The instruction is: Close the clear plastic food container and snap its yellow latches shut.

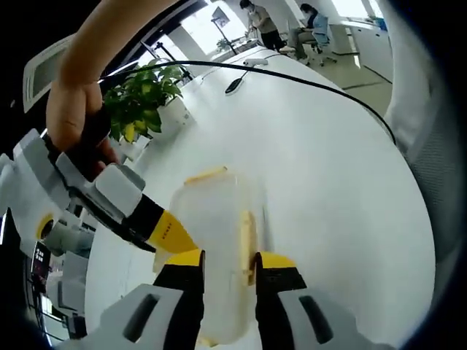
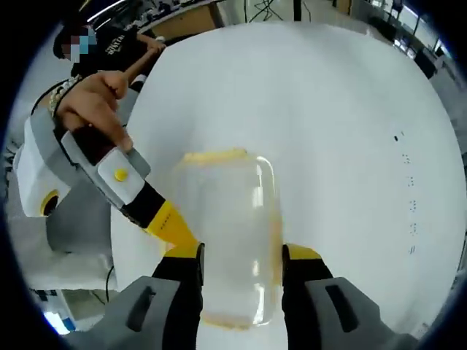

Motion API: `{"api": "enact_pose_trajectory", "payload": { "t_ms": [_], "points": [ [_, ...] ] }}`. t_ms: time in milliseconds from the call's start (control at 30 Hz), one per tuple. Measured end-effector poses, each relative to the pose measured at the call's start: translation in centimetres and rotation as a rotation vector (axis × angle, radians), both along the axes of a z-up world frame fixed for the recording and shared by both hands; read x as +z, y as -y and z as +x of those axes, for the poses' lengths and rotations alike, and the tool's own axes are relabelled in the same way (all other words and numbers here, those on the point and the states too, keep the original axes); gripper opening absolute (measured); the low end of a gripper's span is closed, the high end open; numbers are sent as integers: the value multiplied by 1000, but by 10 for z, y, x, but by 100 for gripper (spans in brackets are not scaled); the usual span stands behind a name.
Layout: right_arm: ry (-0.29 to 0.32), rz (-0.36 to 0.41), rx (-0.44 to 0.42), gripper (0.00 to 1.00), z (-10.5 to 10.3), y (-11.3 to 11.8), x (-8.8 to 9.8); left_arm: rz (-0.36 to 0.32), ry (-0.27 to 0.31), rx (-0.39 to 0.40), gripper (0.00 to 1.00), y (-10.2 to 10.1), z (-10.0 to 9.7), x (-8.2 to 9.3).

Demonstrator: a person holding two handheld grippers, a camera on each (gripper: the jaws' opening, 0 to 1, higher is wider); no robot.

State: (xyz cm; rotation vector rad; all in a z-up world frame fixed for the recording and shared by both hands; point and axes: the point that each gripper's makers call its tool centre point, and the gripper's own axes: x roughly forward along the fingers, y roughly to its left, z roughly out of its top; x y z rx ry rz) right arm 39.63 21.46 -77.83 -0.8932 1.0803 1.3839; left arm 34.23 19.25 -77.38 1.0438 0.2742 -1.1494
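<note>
Right gripper view: clear container (image 2: 230, 240) lower centre on white table (image 2: 328, 109), between parted right gripper (image 2: 241, 255) jaws; left gripper (image 1: 228, 261) likewise straddles it, contact unclear; probably light, slick, flexible—grip near yellow latches (image 1: 246, 244).

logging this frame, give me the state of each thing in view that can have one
clear plastic container: lid on, lying on the white table, between both grippers' jaws
side latch: yellow, by the left gripper's jaw
left gripper: jaws around the container
right gripper: jaws around the container
plant: upright
</note>
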Motion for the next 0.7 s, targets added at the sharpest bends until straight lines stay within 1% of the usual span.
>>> {"api": "enact_pose_trajectory", "payload": {
  "t_ms": [33, 100, 133, 167, 233, 333, 433, 467, 533, 567, 600, 633, 667, 700],
  "points": [
    [20, 10, 5, 39, 4, 0, 1, 2, 2, -1, 20, 0, 0, 0],
    [51, 20, -22, 39, 5, 1, 3, 3, 1, -4, 21, 0, 0, 1],
    [72, 30, -30, 38, 5, 2, 4, -20, -24, 7, 22, 1, 0, 0],
    [77, 40, -32, 38, 4, 3, 5, -49, -49, 20, 24, 2, -2, 1],
    [86, 52, -49, 38, 8, 3, 5, -58, -56, 15, 26, 1, -2, 1],
    [95, 59, -71, 38, 9, 4, 6, -57, -60, 7, 32, 0, -7, -2],
    [127, 78, -93, 37, 8, 4, 7, -48, -66, -4, 37, 0, -11, -5],
    [138, 89, -97, 37, 7, 4, 7, -50, -72, -7, 38, 0, -12, -5],
    [146, 111, -105, 32, 3, 5, 8, -58, -103, -15, 41, 1, -14, -5],
    [153, 126, -126, 32, 2, 6, 8, -59, -114, -19, 42, 1, -15, -4],
    [174, 136, -149, 33, 5, 6, 9, -61, -124, -22, 43, 1, -15, -4],
    [207, 143, -196, 37, 10, 9, 10, -72, -166, -26, 46, 2, -19, -4],
    [221, 151, -205, 39, 12, 11, 11, -72, -183, -31, 47, 2, -20, -4],
    [208, 147, -200, 40, 9, 14, 11, -61, -180, -35, 49, 1, -20, -4]
  ]
}}
